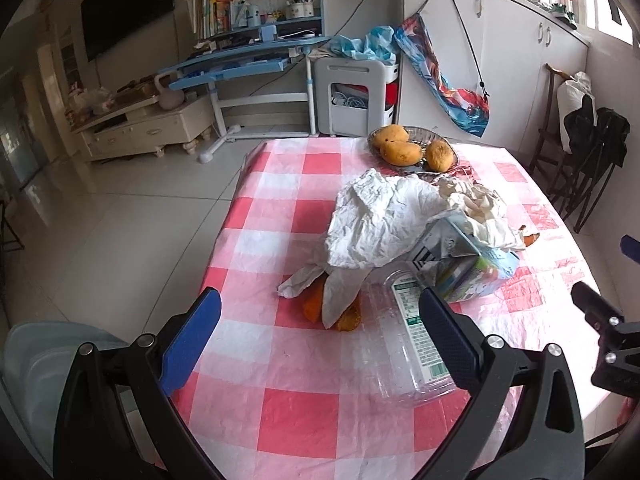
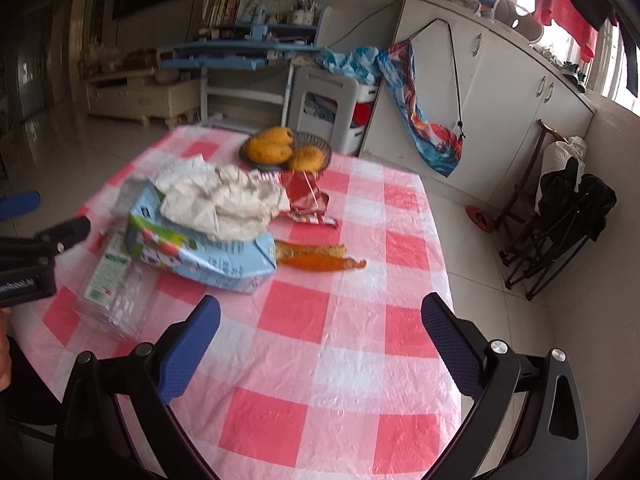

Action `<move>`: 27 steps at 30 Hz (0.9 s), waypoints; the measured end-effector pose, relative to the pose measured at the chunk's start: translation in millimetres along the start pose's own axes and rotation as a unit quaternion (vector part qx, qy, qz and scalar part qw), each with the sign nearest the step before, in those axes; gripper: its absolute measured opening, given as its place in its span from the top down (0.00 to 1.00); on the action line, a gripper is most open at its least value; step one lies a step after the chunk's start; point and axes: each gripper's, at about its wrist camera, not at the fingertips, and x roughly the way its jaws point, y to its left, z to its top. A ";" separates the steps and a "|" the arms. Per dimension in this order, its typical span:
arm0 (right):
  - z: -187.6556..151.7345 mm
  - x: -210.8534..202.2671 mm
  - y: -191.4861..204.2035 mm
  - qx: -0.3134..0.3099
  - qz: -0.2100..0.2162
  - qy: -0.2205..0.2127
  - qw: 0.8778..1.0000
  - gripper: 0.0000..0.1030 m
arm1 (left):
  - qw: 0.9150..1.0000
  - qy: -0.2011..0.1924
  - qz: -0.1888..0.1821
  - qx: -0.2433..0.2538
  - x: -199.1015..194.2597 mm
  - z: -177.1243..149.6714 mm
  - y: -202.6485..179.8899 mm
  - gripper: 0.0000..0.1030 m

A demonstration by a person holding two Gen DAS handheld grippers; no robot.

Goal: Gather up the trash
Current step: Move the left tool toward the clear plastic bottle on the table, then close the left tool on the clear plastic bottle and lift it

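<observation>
Clear bottle (image 1: 404, 340), green label (image 1: 420, 328) print seemingly illegible, blue carton (image 2: 208, 256)

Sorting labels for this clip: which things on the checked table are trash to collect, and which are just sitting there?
Trash: crumpled white paper; torn blue carton; crushed clear plastic bottle; orange peel strip; red-and-white wrapper.

Not trash: mangoes in their dish; pink checked tablecloth.

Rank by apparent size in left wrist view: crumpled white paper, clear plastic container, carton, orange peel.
1. crumpled white paper
2. clear plastic container, close to it, though nearer the camera
3. carton, partly covered
4. orange peel, mostly hidden
</observation>
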 end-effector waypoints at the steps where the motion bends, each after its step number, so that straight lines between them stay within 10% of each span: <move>1: 0.9 -2.1 -0.5 0.001 0.002 -0.007 1.000 0.06 | 1.000 -0.002 0.000 -0.002 -0.9 0.5 1.4 0.07; 27: 9.9 -23.1 7.2 0.003 0.041 -0.090 0.995 0.06 | 1.000 -0.023 0.001 -0.003 -12.4 3.7 10.2 0.07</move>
